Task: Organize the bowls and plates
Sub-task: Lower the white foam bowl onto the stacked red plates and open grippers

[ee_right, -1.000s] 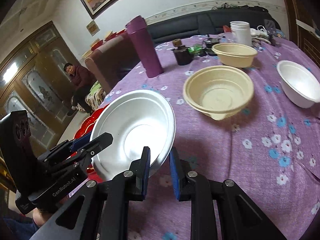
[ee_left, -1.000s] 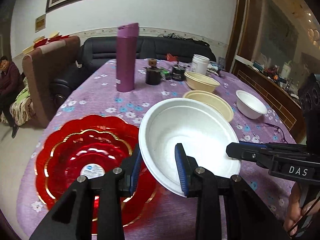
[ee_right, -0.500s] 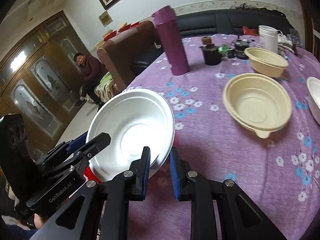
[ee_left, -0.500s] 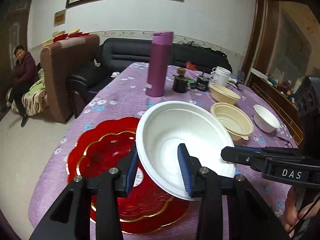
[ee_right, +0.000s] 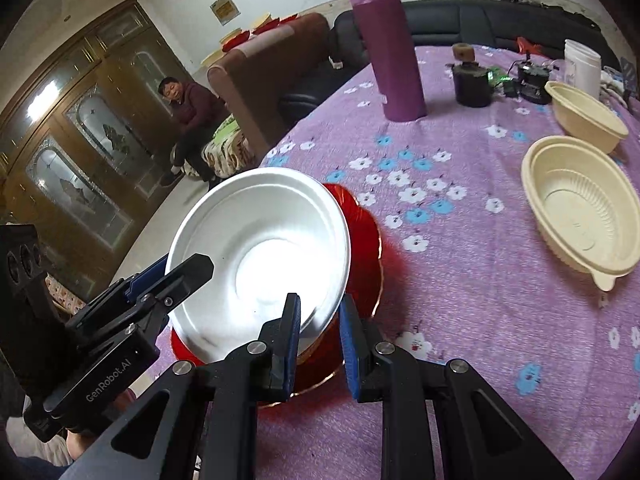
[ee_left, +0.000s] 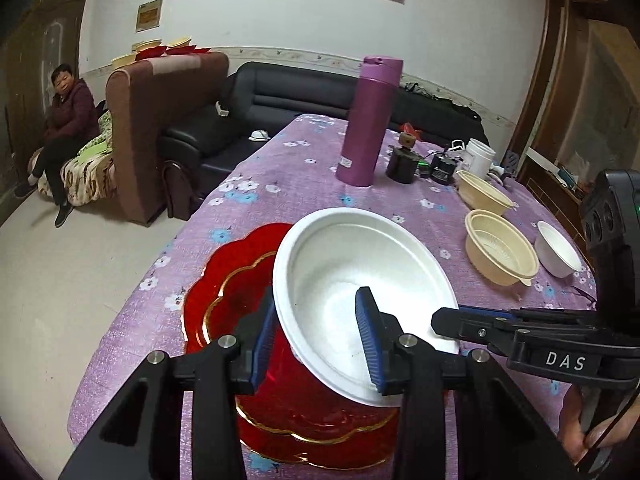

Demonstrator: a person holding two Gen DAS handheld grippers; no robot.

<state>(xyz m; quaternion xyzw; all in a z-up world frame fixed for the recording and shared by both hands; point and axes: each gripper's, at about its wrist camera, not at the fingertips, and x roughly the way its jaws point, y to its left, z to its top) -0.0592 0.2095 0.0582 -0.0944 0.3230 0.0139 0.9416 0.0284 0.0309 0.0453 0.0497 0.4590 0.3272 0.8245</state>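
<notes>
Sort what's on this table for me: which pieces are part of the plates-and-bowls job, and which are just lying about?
Job: large white bowl held by left tool and right tool; red plates; two cream bowls; small white bowl.

Lying about: purple flask; dark pot; white container.

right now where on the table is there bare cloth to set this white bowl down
Bare cloth lies between the red plates, the purple flask and the nearer beige bowl. The far end is crowded: the dark jar, white tub and second beige bowl. Both grippers hold the white bowl.
</notes>
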